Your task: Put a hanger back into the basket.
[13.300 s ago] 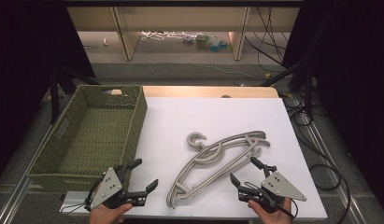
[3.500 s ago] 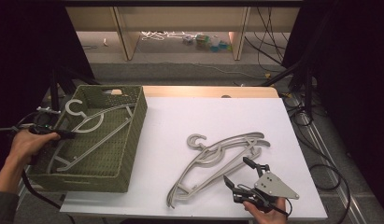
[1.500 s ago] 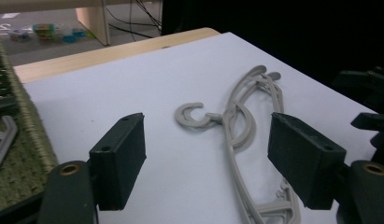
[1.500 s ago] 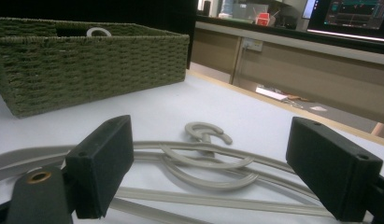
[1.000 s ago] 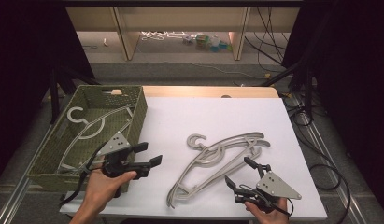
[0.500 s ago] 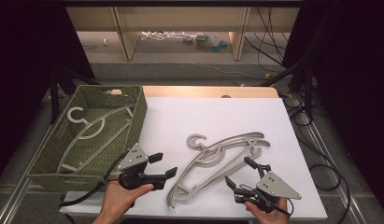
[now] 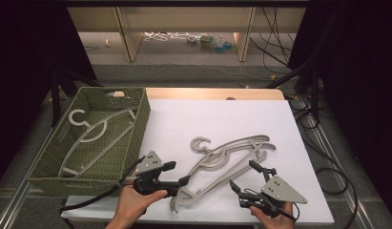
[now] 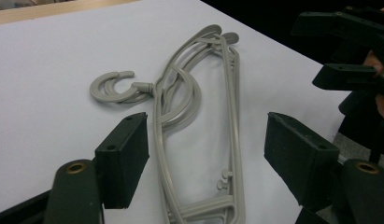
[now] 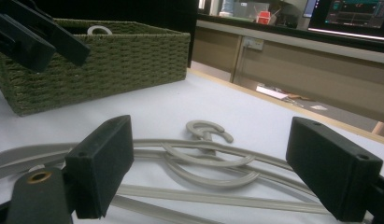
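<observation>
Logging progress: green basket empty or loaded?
Loaded: one grey hanger lies flat inside the green basket; the other hangers lie on the table.

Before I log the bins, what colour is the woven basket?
Olive green, woven all over; the basket shows best in the high view.

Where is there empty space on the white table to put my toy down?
The far half of the white table is bare, between the green basket and the right edge. The near middle is crowded: grey hangers lie between the left gripper and right gripper.
</observation>
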Motion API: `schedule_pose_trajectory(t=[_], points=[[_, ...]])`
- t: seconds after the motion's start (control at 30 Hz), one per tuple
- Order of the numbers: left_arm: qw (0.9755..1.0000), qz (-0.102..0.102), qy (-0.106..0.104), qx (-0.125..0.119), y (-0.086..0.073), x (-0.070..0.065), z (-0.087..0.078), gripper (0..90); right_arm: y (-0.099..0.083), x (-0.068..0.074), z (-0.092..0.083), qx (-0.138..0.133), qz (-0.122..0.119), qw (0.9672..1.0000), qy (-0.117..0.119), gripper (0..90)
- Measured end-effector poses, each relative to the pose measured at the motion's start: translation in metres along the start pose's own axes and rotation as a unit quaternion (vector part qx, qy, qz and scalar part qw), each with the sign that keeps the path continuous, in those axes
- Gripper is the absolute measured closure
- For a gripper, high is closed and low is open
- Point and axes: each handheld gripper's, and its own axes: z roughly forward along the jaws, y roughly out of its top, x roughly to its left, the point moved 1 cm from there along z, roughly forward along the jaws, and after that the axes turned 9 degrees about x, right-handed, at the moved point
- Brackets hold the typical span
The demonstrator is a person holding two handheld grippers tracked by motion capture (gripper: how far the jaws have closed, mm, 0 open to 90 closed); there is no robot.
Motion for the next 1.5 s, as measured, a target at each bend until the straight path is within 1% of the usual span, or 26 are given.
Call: schedule_pose_trajectory(t=[0.1, 0.17, 0.2, 0.23, 0.3, 0.37, 0.4, 0.43, 0.5, 0.53, 0.6, 0.63, 0.67, 0.7, 0.73, 0.77, 0.8, 0.87, 0.9, 0.93, 1.07, 1.1, 1.17, 1.3, 1.37, 1.5], points=[[1.0, -0.002, 0.009, 0.002, 0.001, 0.001, 0.0, 31.0, 0.0, 0.0, 0.001, -0.006, 0.003, 1.0, 0.006, 16.0], [1.0, -0.006, 0.006, 0.005, 0.002, 0.001, 0.002, 31.4, 0.0, 0.0, 0.001, -0.005, 0.004, 1.0, 0.005, 16.0], [0.9995, 0.013, 0.023, 0.015, 0.004, -0.003, 0.003, 31.4, 0.0, 0.0, 0.001, -0.005, 0.005, 1.0, 0.005, 16.0], [0.9993, 0.024, 0.027, 0.014, 0.005, -0.006, 0.004, 31.1, 0.0, 0.0, 0.0, 0.0, 0.0, 1.0, 0.0, 16.0], [0.9997, 0.02, 0.008, 0.011, 0.011, -0.013, 0.006, 32.1, 0.0, 0.0, 0.0, -0.001, 0.0, 1.0, 0.002, 16.0], [0.9994, 0.031, 0.01, 0.011, 0.018, -0.016, 0.008, 32.0, 0.0, 0.001, 0.0, -0.006, -0.002, 1.0, -0.003, 16.0], [0.9992, 0.036, 0.013, 0.015, 0.02, -0.016, 0.01, 31.5, 0.0, -0.001, 0.001, -0.01, -0.013, 0.9998, -0.006, 16.0], [0.9986, 0.044, 0.018, 0.021, 0.023, -0.017, 0.012, 30.8, 0.0, -0.001, 0.001, -0.01, -0.013, 0.9999, -0.005, 16.0], [0.9993, 0.031, 0.005, 0.022, 0.029, -0.016, 0.017, 31.5, 0.0, 0.0, 0.0, -0.006, -0.008, 0.9999, -0.004, 16.0], [0.9988, 0.04, 0.008, 0.029, 0.032, -0.016, 0.02, 31.4, 0.0, 0.0, 0.0, -0.005, -0.007, 1.0, -0.004, 16.0], [0.9989, 0.039, 0.0, 0.026, 0.039, -0.015, 0.027, 33.1, 0.001, -0.001, 0.001, -0.007, -0.008, 0.9999, -0.003, 16.0], [0.9986, 0.041, 0.003, 0.033, 0.041, -0.014, 0.03, 33.4, 0.001, -0.001, 0.001, -0.009, -0.007, 0.9999, -0.006, 16.0], [0.998, 0.047, 0.015, 0.04, 0.043, -0.011, 0.034, 32.9, 0.001, -0.001, 0.001, -0.006, -0.008, 0.9999, -0.005, 16.0], [0.9976, 0.05, 0.014, 0.045, 0.046, -0.008, 0.036, 32.8, 0.001, -0.001, 0.001, -0.006, -0.009, 0.9999, -0.005, 16.0], [0.9985, 0.038, 0.013, 0.038, 0.048, -0.005, 0.041, 34.2, 0.001, -0.001, 0.001, -0.007, -0.01, 0.9999, -0.005, 16.0], [0.9982, 0.037, 0.014, 0.044, 0.049, -0.003, 0.043, 34.8, 0.001, -0.001, 0.001, -0.007, -0.01, 0.9999, -0.005, 16.0], [0.9975, 0.039, 0.01, 0.058, 0.05, 0.001, 0.046, 34.7, 0.001, -0.001, 0.001, -0.007, -0.013, 0.9999, -0.005, 16.0], [0.9961, 0.032, 0.002, 0.083, 0.051, 0.008, 0.054, 33.1, 0.001, -0.001, 0.001, -0.007, -0.01, 0.9999, -0.004, 16.0], [0.9966, 0.026, 0.007, 0.078, 0.05, 0.009, 0.057, 33.8, 0.001, -0.001, 0.001, -0.008, -0.01, 0.9999, -0.005, 16.0], [0.9948, 0.039, 0.013, 0.093, 0.049, 0.012, 0.059, 34.2, 0.001, -0.001, 0.001, -0.01, -0.009, 0.9999, -0.007, 16.0], [0.9921, 0.036, 0.014, 0.119, 0.046, 0.021, 0.072, 35.2, 0.001, -0.001, 0.001, -0.007, -0.015, 0.9999, -0.004, 16.0], [0.9916, 0.038, 0.014, 0.123, 0.045, 0.022, 0.074, 35.8, 0.001, 0.0, 0.001, -0.01, -0.011, 0.9999, -0.007, 16.0], [0.9895, 0.04, 0.012, 0.138, 0.043, 0.025, 0.078, 36.9, 0.001, 0.0, 0.001, -0.01, -0.011, 0.9999, -0.005, 16.0], [0.9864, 0.038, 0.016, 0.159, 0.039, 0.032, 0.087, 38.6, 0.001, 0.001, 0.001, -0.008, -0.007, 0.9999, -0.004, 16.0], [0.9857, 0.039, 0.016, 0.163, 0.037, 0.034, 0.09, 39.2, 0.001, 0.001, 0.001, -0.009, -0.011, 0.9999, -0.002, 16.0], [0.9821, 0.042, 0.023, 0.182, 0.033, 0.038, 0.097, 39.1, 0.002, 0.003, 0.001, -0.011, -0.012, 0.9999, -0.003, 16.0]])
